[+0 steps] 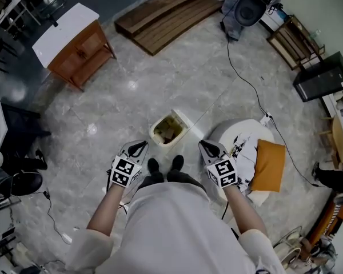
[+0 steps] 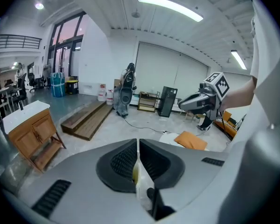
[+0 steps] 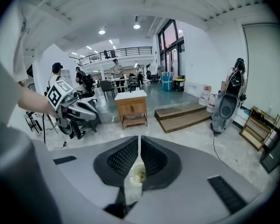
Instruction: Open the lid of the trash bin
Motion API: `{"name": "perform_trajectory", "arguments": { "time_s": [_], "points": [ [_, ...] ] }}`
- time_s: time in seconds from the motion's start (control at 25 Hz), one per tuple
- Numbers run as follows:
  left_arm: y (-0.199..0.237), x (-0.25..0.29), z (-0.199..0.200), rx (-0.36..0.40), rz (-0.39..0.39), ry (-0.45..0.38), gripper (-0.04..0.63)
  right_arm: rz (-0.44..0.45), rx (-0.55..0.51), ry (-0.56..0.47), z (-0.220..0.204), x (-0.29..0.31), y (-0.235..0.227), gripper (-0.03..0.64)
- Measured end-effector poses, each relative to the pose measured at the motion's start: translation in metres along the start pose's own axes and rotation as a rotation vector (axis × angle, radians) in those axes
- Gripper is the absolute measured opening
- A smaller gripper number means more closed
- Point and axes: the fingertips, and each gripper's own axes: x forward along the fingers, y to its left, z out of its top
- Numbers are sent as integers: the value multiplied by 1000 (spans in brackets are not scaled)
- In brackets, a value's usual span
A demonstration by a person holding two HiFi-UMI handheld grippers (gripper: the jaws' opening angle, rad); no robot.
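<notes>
A small cream trash bin [image 1: 167, 130] stands on the grey floor just ahead of the person's shoes. Its lid [image 1: 184, 119] is tipped up at the back right, and rubbish shows inside. My left gripper [image 1: 141, 147] hovers left of the bin and my right gripper [image 1: 205, 146] right of it, both apart from it. Each is shut with nothing held. In the left gripper view the jaws meet [image 2: 138, 158], with a sliver of the bin [image 2: 136, 175] below them. The bin [image 3: 139, 174] also shows beneath the closed jaws in the right gripper view.
A wooden cabinet [image 1: 74, 43] with a white top stands at the far left. Wooden platforms [image 1: 166, 13] lie at the back. A white round seat [image 1: 240, 138] with an orange cushion [image 1: 268, 163] sits close on the right. A black cable [image 1: 246, 80] crosses the floor.
</notes>
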Motion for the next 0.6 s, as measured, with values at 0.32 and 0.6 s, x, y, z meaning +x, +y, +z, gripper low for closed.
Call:
{"name": "perform_trajectory", "arguments": {
  "time_s": [0.32, 0.6],
  "points": [
    [-4, -39, 43, -7, 31, -114, 21, -47, -18, -84, 27, -36, -8, 38],
    [-2, -53, 59, 14, 57, -177, 21, -77, -4, -131, 39, -49, -17, 38]
  ]
}}
